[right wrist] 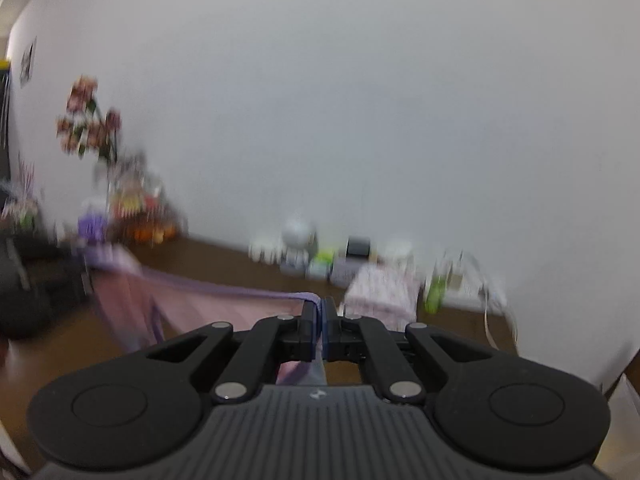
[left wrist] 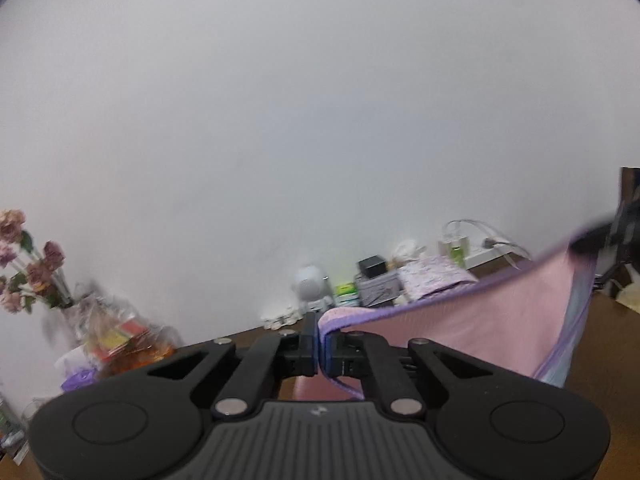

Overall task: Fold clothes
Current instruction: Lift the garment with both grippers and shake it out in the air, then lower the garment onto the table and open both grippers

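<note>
A pink garment with a purple hem [left wrist: 480, 316] hangs stretched in the air between my two grippers above a brown table. My left gripper [left wrist: 321, 336] is shut on one corner of its hem; the cloth runs off to the right, where the other gripper [left wrist: 592, 242] shows as a dark blur. My right gripper [right wrist: 321, 320] is shut on the other corner; the garment [right wrist: 192, 304] runs off to the left. Both views are blurred.
The brown table [right wrist: 224, 264] stands against a white wall. Along the wall stand dried flowers in a vase [left wrist: 32, 268], a snack basket [left wrist: 124, 340], a white round gadget [left wrist: 312, 286], small boxes [left wrist: 376, 280], a floral pouch [left wrist: 432, 276] and a power strip [right wrist: 488, 292].
</note>
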`<state>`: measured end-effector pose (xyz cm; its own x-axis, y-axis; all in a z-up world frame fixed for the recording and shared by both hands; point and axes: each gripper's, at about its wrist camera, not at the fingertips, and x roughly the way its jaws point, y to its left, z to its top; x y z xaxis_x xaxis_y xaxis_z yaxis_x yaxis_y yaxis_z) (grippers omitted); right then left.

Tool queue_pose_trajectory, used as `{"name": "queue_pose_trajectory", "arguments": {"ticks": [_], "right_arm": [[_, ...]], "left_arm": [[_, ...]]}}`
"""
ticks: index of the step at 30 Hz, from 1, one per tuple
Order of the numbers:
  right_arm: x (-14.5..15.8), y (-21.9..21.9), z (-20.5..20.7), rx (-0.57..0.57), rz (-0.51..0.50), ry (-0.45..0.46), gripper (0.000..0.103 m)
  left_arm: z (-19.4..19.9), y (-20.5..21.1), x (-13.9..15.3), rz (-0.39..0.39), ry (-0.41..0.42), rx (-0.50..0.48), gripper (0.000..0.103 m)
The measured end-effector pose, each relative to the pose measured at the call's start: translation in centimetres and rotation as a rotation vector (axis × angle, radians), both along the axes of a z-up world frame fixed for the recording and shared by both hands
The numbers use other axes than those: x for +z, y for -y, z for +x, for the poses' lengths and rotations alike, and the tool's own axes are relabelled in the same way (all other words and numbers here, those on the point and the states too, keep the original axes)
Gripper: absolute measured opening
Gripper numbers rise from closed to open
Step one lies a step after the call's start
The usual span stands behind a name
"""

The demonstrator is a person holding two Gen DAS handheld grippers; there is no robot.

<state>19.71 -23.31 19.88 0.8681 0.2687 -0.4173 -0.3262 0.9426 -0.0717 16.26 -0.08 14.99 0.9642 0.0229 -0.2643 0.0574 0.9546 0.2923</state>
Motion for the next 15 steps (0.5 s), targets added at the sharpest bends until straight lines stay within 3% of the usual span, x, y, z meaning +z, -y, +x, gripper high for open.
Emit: {"name": "queue_pose_trajectory", "arguments": {"ticks": [3, 7, 15], "right_arm": [[-3.0, 0.0, -0.1, -0.007, -0.037, -0.052, 0.002], [-6.2, 1.2, 1.2, -0.063, -0.035, -0.113, 0.002], [-13.4, 7.0, 6.2, -0.235, -0.009, -0.311, 0.002]], "left_arm": [[0.1, 1.2, -1.1, 0.013, -0.054, -0.053, 0.002], [1.6, 3.2, -4.2, -0.028, -0.200, -0.131, 0.004], [5.6, 6.7, -10.6, -0.137, -0.447, -0.246, 0.035]]}}
